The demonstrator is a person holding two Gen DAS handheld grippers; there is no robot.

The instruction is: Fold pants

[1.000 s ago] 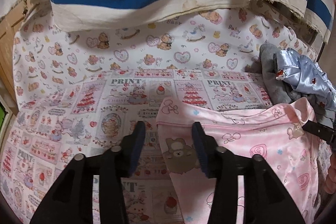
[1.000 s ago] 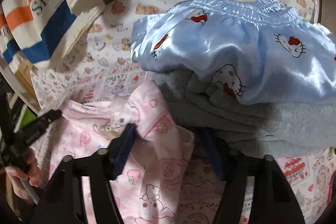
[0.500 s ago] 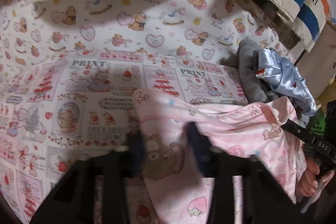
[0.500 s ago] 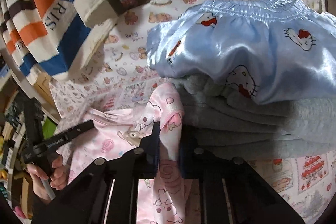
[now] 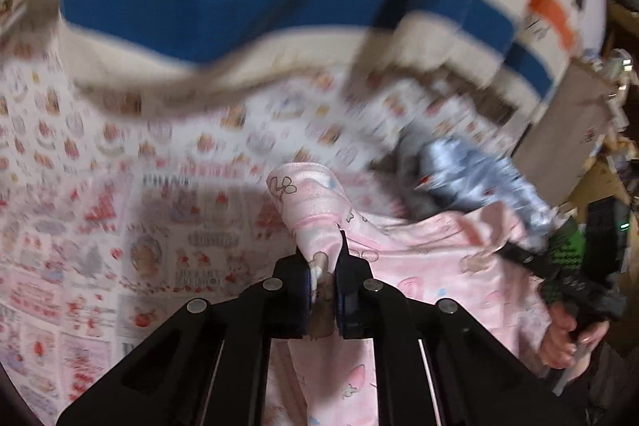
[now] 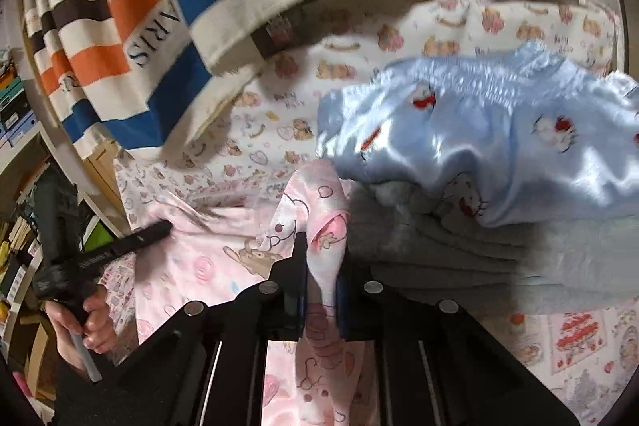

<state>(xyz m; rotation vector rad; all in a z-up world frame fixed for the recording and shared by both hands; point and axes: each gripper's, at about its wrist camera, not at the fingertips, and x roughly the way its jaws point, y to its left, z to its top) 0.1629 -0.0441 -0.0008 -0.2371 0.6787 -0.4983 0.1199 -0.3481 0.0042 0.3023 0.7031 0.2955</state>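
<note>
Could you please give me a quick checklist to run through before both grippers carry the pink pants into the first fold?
1. Left gripper shut on the pink pants: ok, cloth is pinched between the pads.
2. Right gripper shut on the pink pants: ok, a fold of cloth runs through the jaws.
3. Cloth between the two grips spread flat: not ok, it bunches at both.
4. Blue satin shorts and grey garment apart from the pants: not ok, they lie right against them.
5. Patterned sheet beyond the pants free for laying down: ok.
6. Pant legs aligned: cannot tell.
</note>
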